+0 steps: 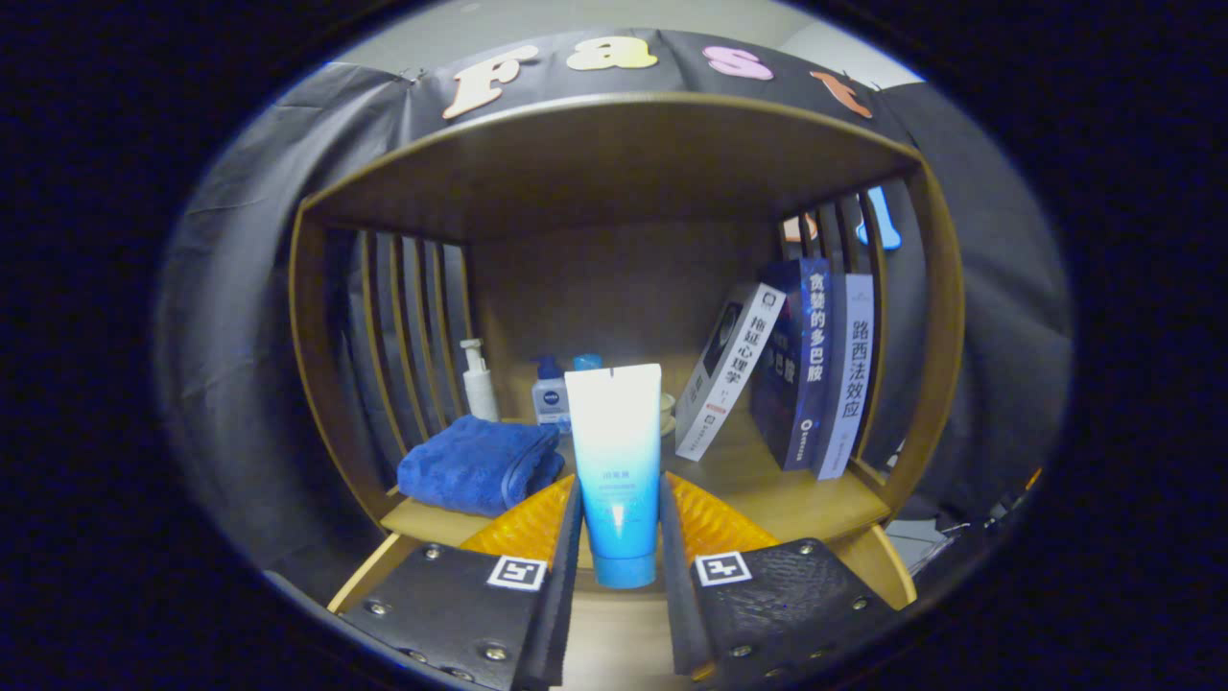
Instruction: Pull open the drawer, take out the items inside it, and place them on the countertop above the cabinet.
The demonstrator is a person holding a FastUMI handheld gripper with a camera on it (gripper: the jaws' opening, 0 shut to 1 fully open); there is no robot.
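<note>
A tube (615, 461) is held upright between the two fingers of the gripper (619, 552), its cap pointing down and its flat crimped end up, so that its long axis stands vertical and crosses the line of the fingers at right angles. Both fingers are pressed against its lower sides, one on the left and one on the right, and the tube appears clamped rather than merely framed. The bench (767, 489) is seen just ahead of and below the cap, and the cap seems to hang a little above the wooden surface, though contact cannot be ruled out. To the left of the fingers a folded blue towel (480, 463) lies on the bench; beyond the tube a pump bottle (477, 381) and a small blue-capped bottle (550, 392) stand near the back panel, and to the right three books (796, 374) lean or stand against the slatted side. The open patch of wood directly under and just beyond the tube is judged the likely place for setting it down, by a short lowering along the tube's own axis.
</note>
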